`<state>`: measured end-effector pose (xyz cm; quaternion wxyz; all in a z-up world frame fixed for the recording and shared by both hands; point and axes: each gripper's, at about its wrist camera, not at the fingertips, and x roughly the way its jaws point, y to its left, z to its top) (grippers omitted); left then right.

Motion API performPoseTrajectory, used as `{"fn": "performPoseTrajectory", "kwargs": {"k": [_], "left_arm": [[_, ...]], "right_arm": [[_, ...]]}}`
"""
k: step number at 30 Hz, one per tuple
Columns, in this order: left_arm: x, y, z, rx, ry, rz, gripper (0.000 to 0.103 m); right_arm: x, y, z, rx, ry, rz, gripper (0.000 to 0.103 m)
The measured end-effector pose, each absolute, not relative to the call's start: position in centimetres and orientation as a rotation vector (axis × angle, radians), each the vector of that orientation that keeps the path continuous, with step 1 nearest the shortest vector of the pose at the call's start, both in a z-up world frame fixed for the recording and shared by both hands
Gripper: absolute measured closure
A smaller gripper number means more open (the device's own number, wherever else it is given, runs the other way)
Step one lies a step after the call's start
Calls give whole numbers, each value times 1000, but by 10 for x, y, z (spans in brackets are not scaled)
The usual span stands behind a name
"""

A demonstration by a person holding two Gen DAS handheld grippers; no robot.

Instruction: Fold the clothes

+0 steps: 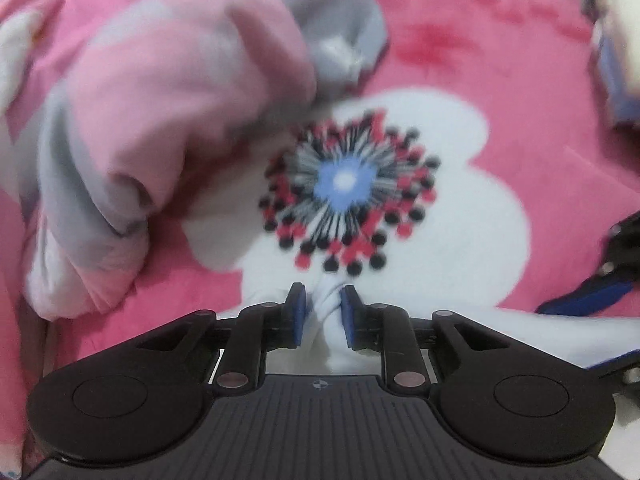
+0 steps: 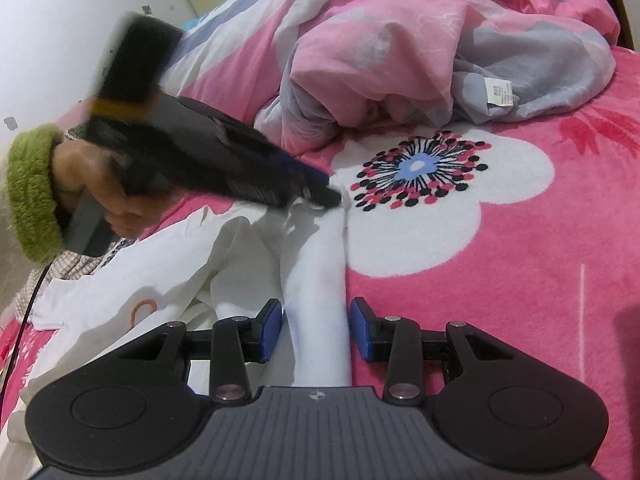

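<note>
Left wrist view: left tool (image 1: 323, 300) pinching a twisted bunch of the white garment (image 1: 326, 312), pads pressing the cloth from both sides. Lying beyond, the flower-print blanket (image 1: 520, 92) and a crumpled pink-and-grey duvet cover (image 1: 160, 100) (blurred here).

Right wrist view: right tool (image 2: 316, 316) straddling a long white sleeve-like strip (image 2: 320, 280), jaws standing partly apart, pads not visibly pressing. Strip running straight away from this tool toward the left tool (image 2: 320, 196), gripping its far end. Rest of the garment spreading leftward. Probably stretching the strip along its long axis before folding, with the right tool nearer the near end.
</note>
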<state>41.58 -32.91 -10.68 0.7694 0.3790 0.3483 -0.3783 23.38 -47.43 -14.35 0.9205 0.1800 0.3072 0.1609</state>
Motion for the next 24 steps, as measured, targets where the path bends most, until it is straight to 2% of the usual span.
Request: {"fn": "performPoseTrajectory", "kwargs": {"k": [2,9,13,14,17,19,24], "left_arm": [[421,-328,-100,751,759,-799,93],[477,-273,-89,9,1010,-666,98],[485,-234,-81,-374,972,-731,99],[484,-226,-78,-435,938,-744,103],[484,-207,-72,-557,835,-741,103],[487,-206,-74,-557,839,-713,103],[483,-215,-75,-419,857,-714,100]], "right_arm": [[234,-475,-144,374,631,332,63],[234,-475,-145,383,629,333,63],[233,-475,-144,386,628,334,63],[233,-476,-144,387,628,334,63],[234,-476,-145,388,631,333,63],[234,-476,-145,391,632,334,63],[234,-477,-145,399,633,335,63]]}}
